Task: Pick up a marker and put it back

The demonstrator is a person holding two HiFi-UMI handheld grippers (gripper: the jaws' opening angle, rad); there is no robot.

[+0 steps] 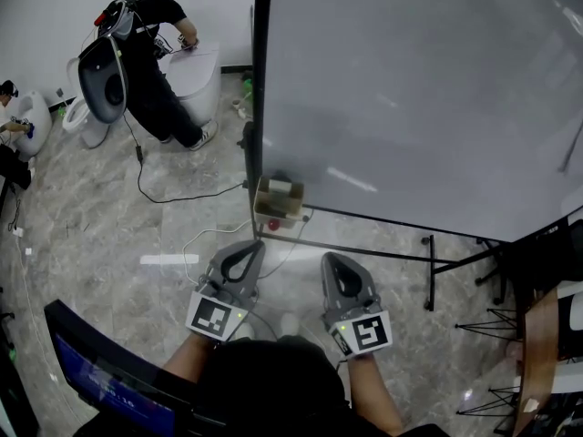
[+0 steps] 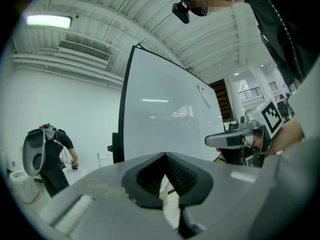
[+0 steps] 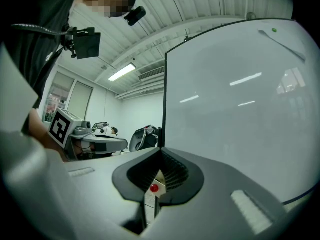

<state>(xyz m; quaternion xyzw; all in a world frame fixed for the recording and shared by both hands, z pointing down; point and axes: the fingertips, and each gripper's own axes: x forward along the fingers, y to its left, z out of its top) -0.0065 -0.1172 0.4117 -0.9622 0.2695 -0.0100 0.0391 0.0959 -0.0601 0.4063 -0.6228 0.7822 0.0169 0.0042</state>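
Both tools hang low and side by side in front of the whiteboard, tips toward its lower edge.

The left tool has its jaws closed tip to tip with nothing gripped. Its own view shows only a pale shape through the slot behind the tips.

The right tool is fully closed and empty too.

A cardboard box sits at the board's lower left corner, just ahead of the left tool and apart from both tools. A small red tip shows at the box's front edge. I take it for the marker's cap end but cannot confirm it. It also shows through the right tool's slot, untouched.

Another person stands well back on the marble floor.
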